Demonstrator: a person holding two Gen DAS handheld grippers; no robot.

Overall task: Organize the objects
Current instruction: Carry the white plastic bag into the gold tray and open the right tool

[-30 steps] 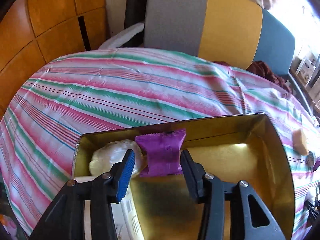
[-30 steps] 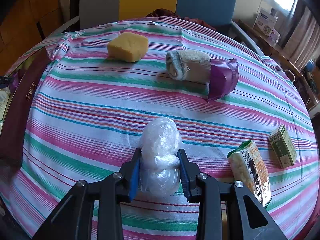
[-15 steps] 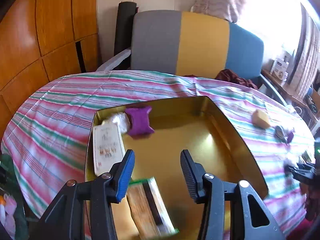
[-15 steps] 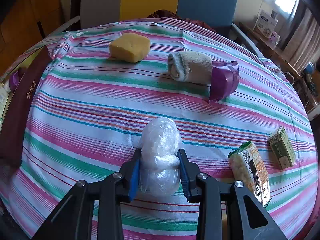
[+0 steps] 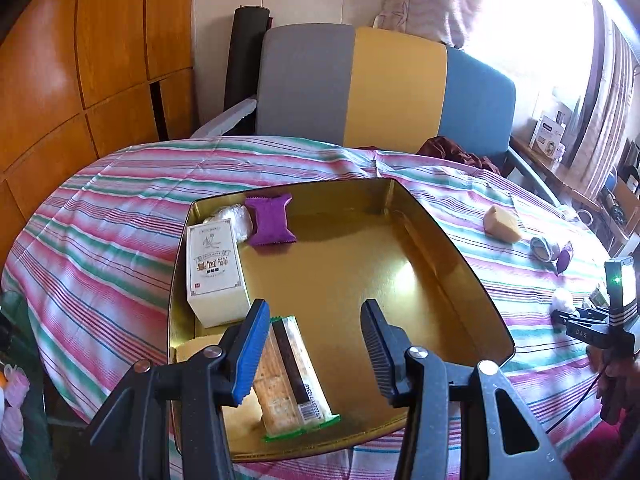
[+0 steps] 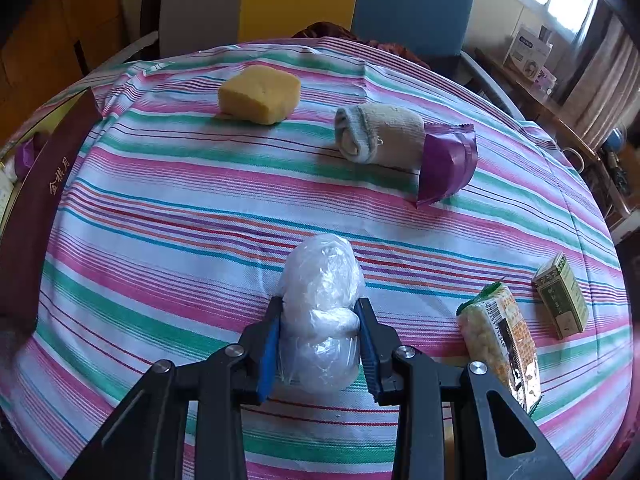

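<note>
Fingers of the right gripper (image 6: 320, 338) squeeze a white plastic-wrapped bundle (image 6: 320, 308) resting on the striped table (image 6: 168, 208); left gripper (image 5: 314, 346) fingers gape empty above the gold tray (image 5: 440, 240), cracker packet (image 5: 294, 376) just beside the left one.

Striped-cloth table (image 6: 168, 216) with gold tray (image 5: 460, 264), sponge (image 6: 260, 94)

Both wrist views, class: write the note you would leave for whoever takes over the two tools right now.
Left tool: open, empty, above the gold tin.
Right tool: shut on the clear plastic bundle, low over the striped cloth.
Done: white box, purple packet, cracker pack and a plastic-wrapped lump lie in the tin.
Left: bundle, sponge, rolled sock, purple pouch, rice cracker pack, green box.
</note>
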